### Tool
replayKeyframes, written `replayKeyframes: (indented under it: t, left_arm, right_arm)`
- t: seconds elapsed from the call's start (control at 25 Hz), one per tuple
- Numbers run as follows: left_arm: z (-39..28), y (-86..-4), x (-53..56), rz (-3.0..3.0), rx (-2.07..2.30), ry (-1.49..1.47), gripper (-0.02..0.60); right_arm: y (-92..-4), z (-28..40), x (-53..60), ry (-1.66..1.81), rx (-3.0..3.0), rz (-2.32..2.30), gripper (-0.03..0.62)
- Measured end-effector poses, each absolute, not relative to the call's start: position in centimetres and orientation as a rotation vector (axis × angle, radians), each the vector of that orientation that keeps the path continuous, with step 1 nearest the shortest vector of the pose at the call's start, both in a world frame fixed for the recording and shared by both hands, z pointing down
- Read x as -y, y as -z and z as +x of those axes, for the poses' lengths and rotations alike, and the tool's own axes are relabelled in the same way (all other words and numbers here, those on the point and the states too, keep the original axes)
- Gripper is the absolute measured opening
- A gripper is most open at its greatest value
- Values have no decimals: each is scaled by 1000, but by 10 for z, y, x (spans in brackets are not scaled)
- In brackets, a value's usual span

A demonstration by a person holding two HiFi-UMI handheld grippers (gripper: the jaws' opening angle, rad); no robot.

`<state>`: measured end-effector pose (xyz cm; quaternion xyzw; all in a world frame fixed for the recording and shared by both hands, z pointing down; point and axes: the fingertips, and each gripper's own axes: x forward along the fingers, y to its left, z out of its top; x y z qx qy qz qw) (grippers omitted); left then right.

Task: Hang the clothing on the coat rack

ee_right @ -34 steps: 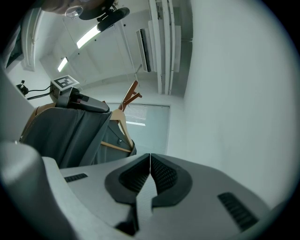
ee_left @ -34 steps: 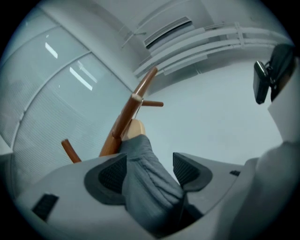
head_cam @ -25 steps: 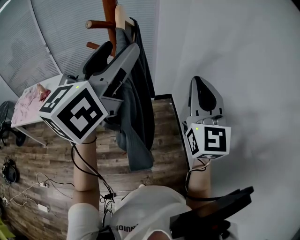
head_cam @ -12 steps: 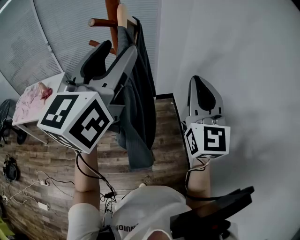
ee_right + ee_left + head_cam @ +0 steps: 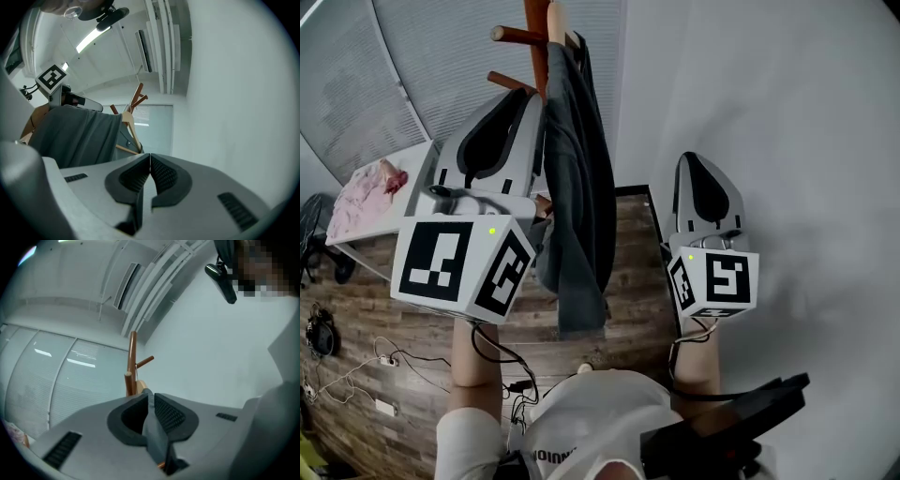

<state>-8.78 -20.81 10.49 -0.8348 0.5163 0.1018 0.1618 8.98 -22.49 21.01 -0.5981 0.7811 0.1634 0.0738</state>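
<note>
Garment (image 5: pixel 577 187), coat rack (image 5: pixel 536 37), shirt lettering (image 5: pixel 549 457) illegible

The right gripper (image 5: pixel 150 161) has its jaws closed flat together, with nothing between them. Beyond it, at the left, a grey garment (image 5: pixel 77 136) drapes over a wooden hanger (image 5: pixel 129 124), and the coat rack's (image 5: pixel 138 97) brown pegs rise behind. Window blinds (image 5: pixel 157 119) lie further back; a bare white wall (image 5: pixel 234 93) fills the right.

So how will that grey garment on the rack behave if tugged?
Probably floppy: the grey garment hangs in loose folds, and a fold sits between the left hand-held gripper, jaws closing. Likely swings, since it dangles from the coat rack.
</note>
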Motion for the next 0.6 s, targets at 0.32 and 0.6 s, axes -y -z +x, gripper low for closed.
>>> replayKeyframes:
  t: [0.32, 0.6]
  left_arm:
    - [-102, -115, 206, -2268, -1567, -298, 15]
    - [-111, -131, 211, -2239, -1615, -300, 14]
  right_arm:
    - [-215, 88, 225, -459, -2352, -1800, 20]
    - [-218, 81, 226, -487, -2379, -1799, 20]
